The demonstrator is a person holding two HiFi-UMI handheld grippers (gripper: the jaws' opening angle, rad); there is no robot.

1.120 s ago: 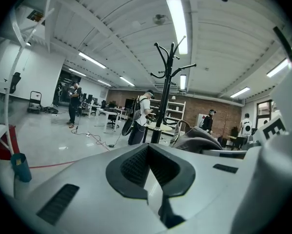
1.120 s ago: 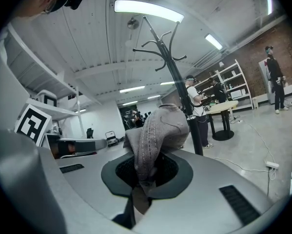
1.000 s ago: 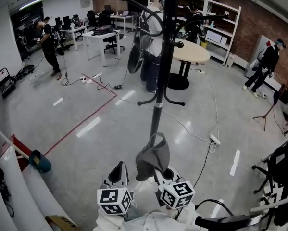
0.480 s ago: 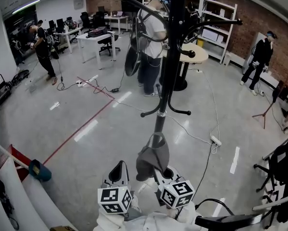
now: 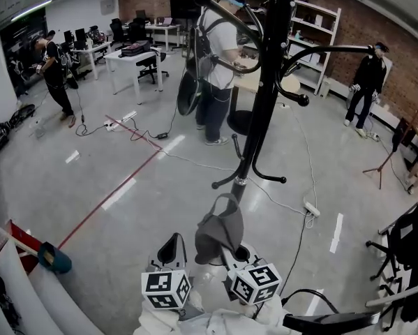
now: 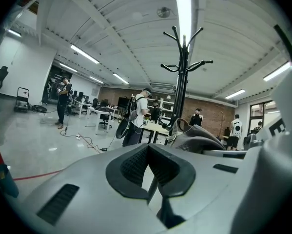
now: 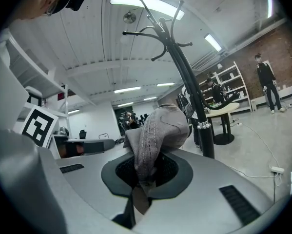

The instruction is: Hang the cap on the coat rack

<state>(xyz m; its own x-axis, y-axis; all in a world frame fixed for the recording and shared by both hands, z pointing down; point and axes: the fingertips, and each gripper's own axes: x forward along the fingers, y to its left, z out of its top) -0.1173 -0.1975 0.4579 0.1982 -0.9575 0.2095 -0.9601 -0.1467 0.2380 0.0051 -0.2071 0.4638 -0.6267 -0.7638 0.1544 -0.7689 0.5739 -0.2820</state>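
A grey cap (image 5: 219, 232) hangs crumpled from my right gripper (image 5: 231, 251), which is shut on a fold of its fabric. In the right gripper view the cap (image 7: 158, 130) rises out of the pinched pads of that gripper (image 7: 143, 179). The black coat rack (image 5: 262, 110) stands just beyond the cap, its curved hooks spreading high above (image 7: 158, 30). My left gripper (image 5: 172, 248) sits beside the cap on the left, shut with nothing in it (image 6: 149, 179). The left gripper view shows the cap (image 6: 199, 143) to its right and the rack (image 6: 183, 82) ahead.
A person with a backpack (image 5: 215, 54) stands by a round table (image 5: 287, 84) behind the rack. A power strip (image 5: 310, 209) and cables lie on the floor to the right. Red floor tape (image 5: 107, 204) runs left. A dark chair (image 5: 404, 239) is at the right edge.
The rack has come closer and slid rightwards in the head view, its pole now looming larger. Both grippers and the cap keep their places in the picture.
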